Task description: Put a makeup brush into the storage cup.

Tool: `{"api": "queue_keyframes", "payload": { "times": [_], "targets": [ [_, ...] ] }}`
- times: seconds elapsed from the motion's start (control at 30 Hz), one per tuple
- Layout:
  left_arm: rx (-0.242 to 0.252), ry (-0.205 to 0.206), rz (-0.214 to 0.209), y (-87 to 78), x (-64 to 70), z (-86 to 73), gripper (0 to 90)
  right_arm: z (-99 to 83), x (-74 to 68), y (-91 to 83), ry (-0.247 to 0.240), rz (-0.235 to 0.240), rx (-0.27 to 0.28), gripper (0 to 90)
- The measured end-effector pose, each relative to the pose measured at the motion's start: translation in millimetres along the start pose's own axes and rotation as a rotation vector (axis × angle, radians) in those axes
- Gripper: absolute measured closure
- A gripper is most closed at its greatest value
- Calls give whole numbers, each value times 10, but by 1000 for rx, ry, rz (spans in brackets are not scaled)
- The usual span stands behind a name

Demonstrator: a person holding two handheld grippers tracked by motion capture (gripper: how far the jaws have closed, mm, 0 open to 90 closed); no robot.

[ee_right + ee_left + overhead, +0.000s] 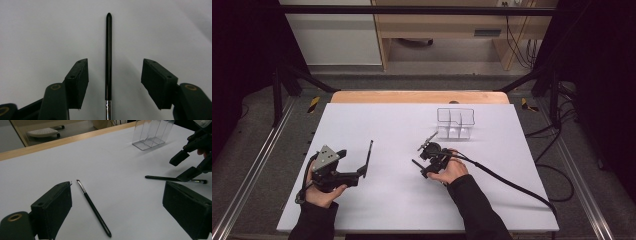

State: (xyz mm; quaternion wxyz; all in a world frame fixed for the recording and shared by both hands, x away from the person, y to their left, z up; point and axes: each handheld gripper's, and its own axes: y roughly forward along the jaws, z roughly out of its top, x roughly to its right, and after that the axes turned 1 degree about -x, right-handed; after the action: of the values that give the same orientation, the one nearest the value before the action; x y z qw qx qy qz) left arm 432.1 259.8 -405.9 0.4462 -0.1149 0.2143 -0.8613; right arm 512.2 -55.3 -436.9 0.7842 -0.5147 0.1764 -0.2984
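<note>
Two slim black makeup brushes lie on the white table top (pixel 392 200). One brush (pixel 369 157) (pixel 93 207) lies in front of my left gripper (pixel 353 163) (pixel 117 192), between its wide-open jaws and untouched. The other brush (pixel 428 140) (pixel 160 178) (pixel 108 50) lies under my right gripper (pixel 424 159) (pixel 183 166) (pixel 115 62). In the right gripper view its black handle runs straight up between the open jaws, with the silver ferrule at the bottom edge. Neither jaw touches it.
A clear plastic organiser (pixel 455 122) (pixel 150 135) with upright dividers stands at the back right of the table, just beyond the right gripper. A wooden table edge (pixel 419 96) runs along the back. A cable (pixel 512 185) trails from the right gripper to the right.
</note>
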Motion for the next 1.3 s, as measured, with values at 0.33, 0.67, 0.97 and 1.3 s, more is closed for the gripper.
{"api": "queue_keyframes", "payload": {
  "times": [0.33,0.67,0.97,1.3],
  "targets": [
    [0,1,-8,-1,0,-1,90,-8,14,108,-3,7,-62,579],
    [-3,0,-14,4,4,-2,97,-17,7,132,-29,25,-95,719],
    [-5,1,-17,7,6,-2,104,-18,9,130,-43,47,-99,833],
    [-7,3,-19,9,8,-2,107,-22,5,124,-77,49,-94,785]
  ]
}}
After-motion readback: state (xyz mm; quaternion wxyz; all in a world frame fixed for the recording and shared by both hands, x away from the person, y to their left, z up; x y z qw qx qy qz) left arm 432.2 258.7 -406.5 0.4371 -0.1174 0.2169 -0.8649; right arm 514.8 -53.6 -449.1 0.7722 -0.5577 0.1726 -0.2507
